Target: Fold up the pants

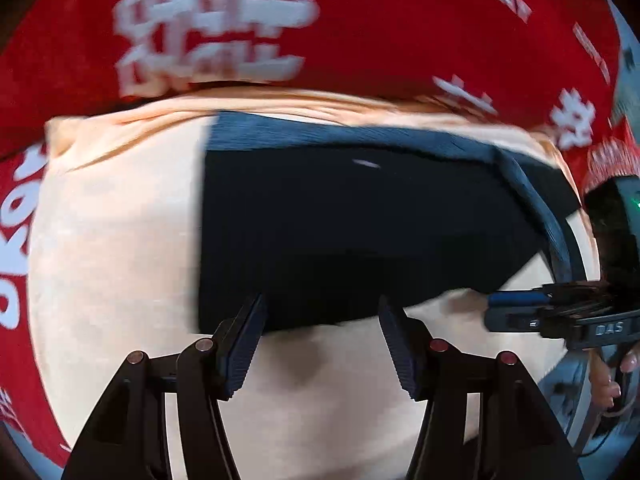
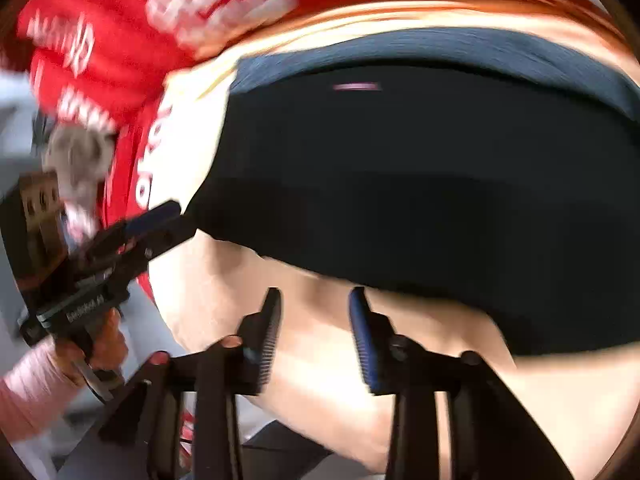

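Dark navy pants (image 1: 340, 220) lie folded on a peach cloth (image 1: 120, 240), their ribbed waistband along the far edge; they also fill the right wrist view (image 2: 420, 180). My left gripper (image 1: 322, 340) is open and empty just above the pants' near edge. My right gripper (image 2: 314, 332) is open and empty over the peach cloth, just short of the pants' near edge. The right gripper shows at the right of the left wrist view (image 1: 520, 308), next to the pants' right corner. The left gripper shows in the right wrist view (image 2: 160, 216) at the pants' left corner.
A red cloth with white lettering (image 1: 360, 20) lies beyond and around the peach cloth, and also shows in the right wrist view (image 2: 100, 60). Grey floor (image 2: 16, 140) lies past the table's left edge. A hand in a pink sleeve (image 2: 36, 388) holds the left gripper.
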